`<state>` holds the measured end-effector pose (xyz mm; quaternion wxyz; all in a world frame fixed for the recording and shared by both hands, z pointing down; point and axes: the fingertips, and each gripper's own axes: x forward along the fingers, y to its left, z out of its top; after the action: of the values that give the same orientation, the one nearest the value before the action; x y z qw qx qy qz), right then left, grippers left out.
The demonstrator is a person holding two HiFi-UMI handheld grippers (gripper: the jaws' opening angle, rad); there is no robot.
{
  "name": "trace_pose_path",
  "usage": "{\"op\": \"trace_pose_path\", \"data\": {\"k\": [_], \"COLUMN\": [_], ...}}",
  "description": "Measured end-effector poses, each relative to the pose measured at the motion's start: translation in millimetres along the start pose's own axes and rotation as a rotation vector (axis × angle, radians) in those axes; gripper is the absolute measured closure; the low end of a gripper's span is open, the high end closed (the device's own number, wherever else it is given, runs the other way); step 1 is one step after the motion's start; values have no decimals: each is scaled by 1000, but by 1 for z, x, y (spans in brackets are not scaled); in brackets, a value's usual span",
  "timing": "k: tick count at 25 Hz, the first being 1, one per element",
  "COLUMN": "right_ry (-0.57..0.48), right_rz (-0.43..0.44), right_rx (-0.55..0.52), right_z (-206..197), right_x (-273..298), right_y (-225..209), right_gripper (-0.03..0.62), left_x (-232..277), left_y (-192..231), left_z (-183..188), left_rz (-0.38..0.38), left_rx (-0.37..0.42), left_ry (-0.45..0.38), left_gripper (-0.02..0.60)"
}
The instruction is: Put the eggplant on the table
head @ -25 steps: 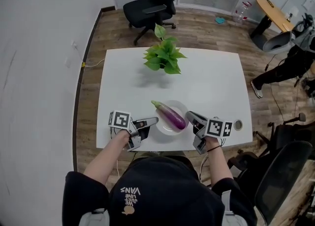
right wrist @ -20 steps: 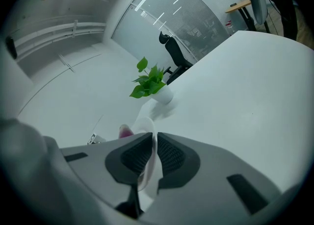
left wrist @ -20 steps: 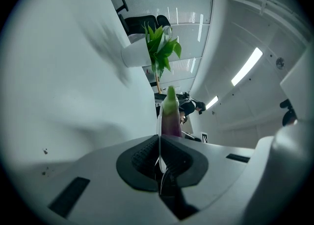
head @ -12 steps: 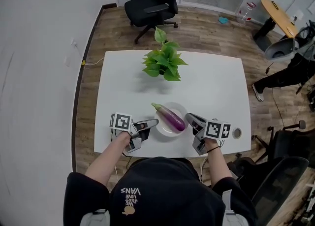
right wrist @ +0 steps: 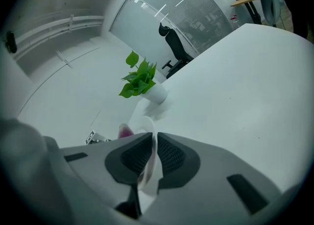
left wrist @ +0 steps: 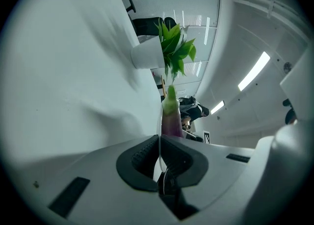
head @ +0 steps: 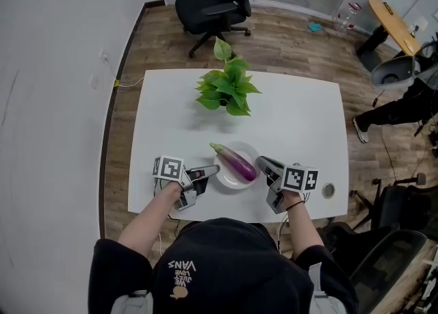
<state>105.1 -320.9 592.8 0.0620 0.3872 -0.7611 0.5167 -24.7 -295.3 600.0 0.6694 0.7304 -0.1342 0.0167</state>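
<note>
Wood-plank flooring surrounds a white rectangular tabletop (head: 294, 121), which carries a green leafy plant in a white pot (head: 229, 87). Near the front edge, a glossy purple eggplant with a green stem (head: 236, 161) lies on a round white plate (head: 226, 179). The left claw (head: 213, 169) and right claw (head: 261, 163) are each clenched on opposite rims of the plate. Caution: uneven tilt between the claws may roll the eggplant off, and the thin rim may slip from either grip.

The head view looks steeply down from above on the whole surface (head: 294, 118), while both gripper views sit low and close at the plate (head: 227, 177) from opposite sides, sharing the potted plant (head: 229, 90) beyond.
</note>
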Motion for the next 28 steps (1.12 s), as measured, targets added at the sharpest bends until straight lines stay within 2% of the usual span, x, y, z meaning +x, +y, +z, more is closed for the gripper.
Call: {"op": "trace_pose_path", "data": {"k": [15,28], "right_ry": [59,101], "right_rz": [-25,-45], "right_rx": [5,5], "right_z": [-4,-9], "right_x": [18,26], "right_y": [-30,-43], "right_gripper": [548,548], "left_x": [15,21], "left_y": [27,53], "left_z": [3,-1], "left_rz": [65,173], "left_rx": [-66,-146], "left_ry": [32,87], "left_gripper": [560,560]}}
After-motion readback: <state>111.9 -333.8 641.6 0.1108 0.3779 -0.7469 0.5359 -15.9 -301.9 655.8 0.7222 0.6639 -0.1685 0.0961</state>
